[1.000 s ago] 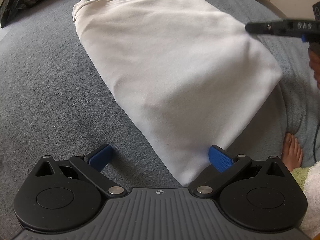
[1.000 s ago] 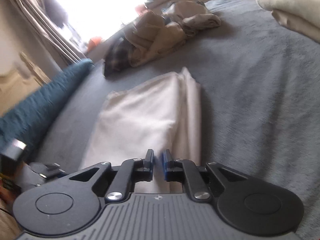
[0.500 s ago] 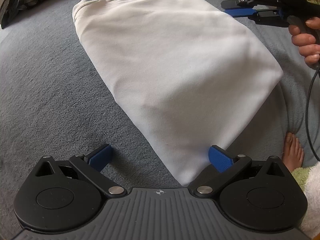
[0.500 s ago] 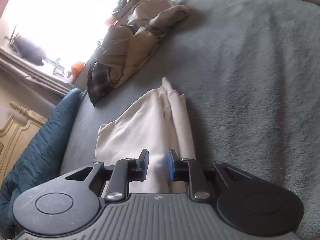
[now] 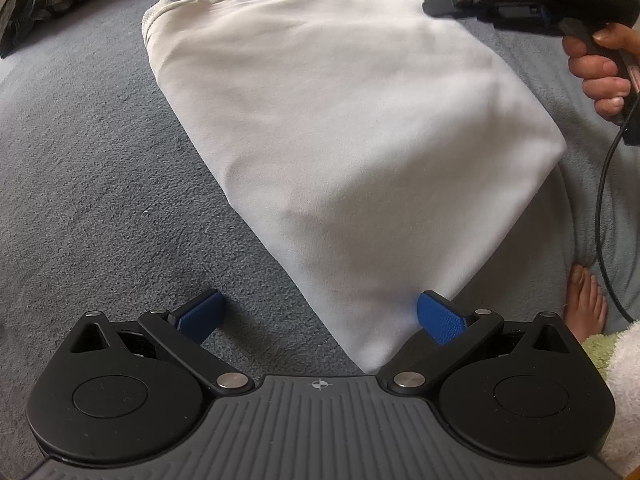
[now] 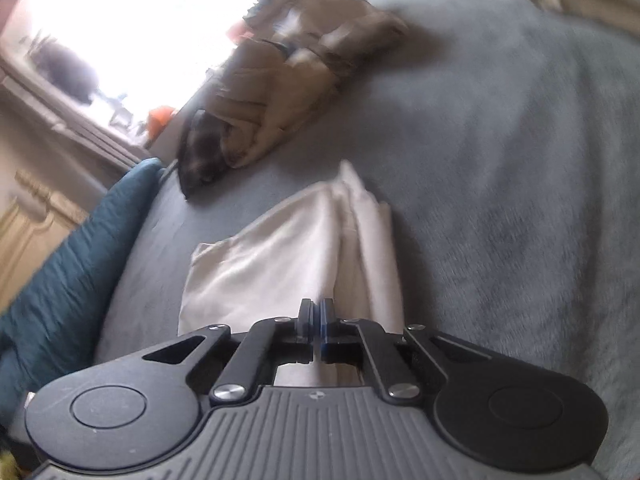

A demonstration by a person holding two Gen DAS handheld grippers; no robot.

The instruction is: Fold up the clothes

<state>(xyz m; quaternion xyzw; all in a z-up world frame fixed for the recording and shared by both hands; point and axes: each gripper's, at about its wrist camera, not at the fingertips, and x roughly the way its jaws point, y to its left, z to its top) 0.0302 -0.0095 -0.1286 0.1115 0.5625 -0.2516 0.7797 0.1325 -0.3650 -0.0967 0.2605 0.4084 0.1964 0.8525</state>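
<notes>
My left gripper (image 5: 320, 316) points steeply down at the bed, its blue pads spread wide apart with nothing clamped between them. The near corner of the white folded garment (image 5: 352, 128) reaches in between the fingers, lying close against the right-hand pad (image 5: 440, 318), while the left-hand pad (image 5: 200, 314) sits over bare grey blanket (image 5: 88, 184). From there the garment stretches away ahead of this gripper, up and slightly to the right, flat on the blanket, with a ribbed hem at its far left corner.

My right gripper (image 6: 316, 322) has its pads drawn together; I see no cloth pinched between them. The garment (image 6: 280, 256) lies just below and ahead of its tips, with layered folded edges running away along the right side. In the left wrist view this same gripper (image 5: 444, 6) hovers beyond the garment's far right edge, held by a hand (image 5: 596, 72) with a black cable (image 5: 600, 208) hanging down.

Farther ahead of the right gripper sits a heap of tan and plaid clothes (image 6: 288, 92) near the bright window, and a teal cushion (image 6: 68, 264) runs along its left. A bare foot (image 5: 586, 304) shows right of my left gripper.
</notes>
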